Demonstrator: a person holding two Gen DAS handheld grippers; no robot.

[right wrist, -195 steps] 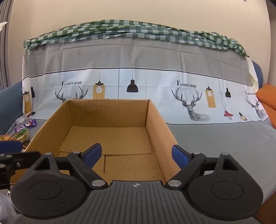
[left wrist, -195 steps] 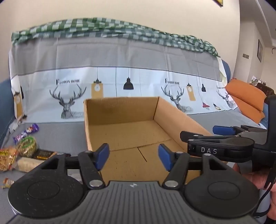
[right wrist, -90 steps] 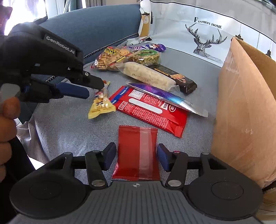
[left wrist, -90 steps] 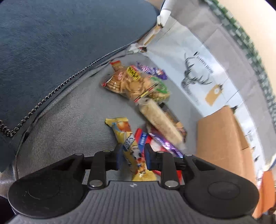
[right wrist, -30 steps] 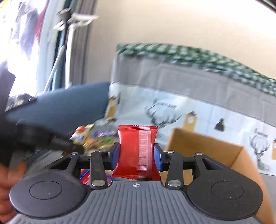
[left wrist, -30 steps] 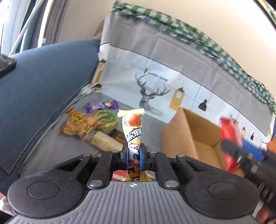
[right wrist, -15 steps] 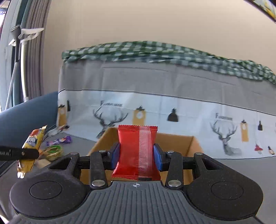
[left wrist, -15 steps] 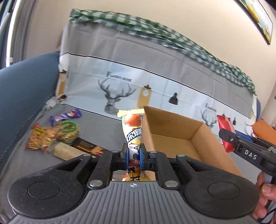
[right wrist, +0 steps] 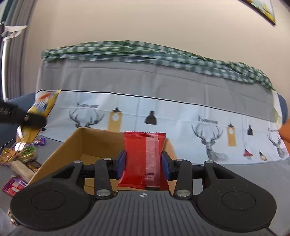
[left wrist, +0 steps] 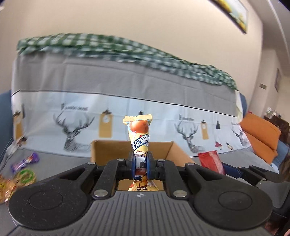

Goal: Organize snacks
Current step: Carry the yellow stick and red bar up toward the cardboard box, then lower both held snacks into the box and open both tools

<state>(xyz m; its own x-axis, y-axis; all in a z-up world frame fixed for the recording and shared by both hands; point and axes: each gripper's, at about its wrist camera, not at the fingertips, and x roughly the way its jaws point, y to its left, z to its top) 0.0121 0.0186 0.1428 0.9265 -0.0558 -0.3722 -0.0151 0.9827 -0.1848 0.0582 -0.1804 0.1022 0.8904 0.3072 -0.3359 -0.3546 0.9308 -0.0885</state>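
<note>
1. A grey and white deer-print cloth (right wrist: 163,112) hangs ahead of me.
2. Green checked fabric (right wrist: 145,52) lies along its top.
3. An orange cushion (left wrist: 261,138) sits to my right.
4. A framed picture (left wrist: 233,16), I think, hangs on the wall (right wrist: 145,21).

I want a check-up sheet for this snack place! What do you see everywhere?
Surface: grey sofa cover, printed with deer and lamps along the backrest.
Job's things: open cardboard box; yellow snack packet; red snack packet.
Clutter: loose snacks in a heap left of the box, among them a purple wrapper.
Grippers: left gripper shut on the yellow snack packet; right gripper shut on the red snack packet; both are near the box.
Cables: nothing seen.
Surroundings: green checked cloth on the sofa top, orange cushion, framed picture on the wall.
</note>
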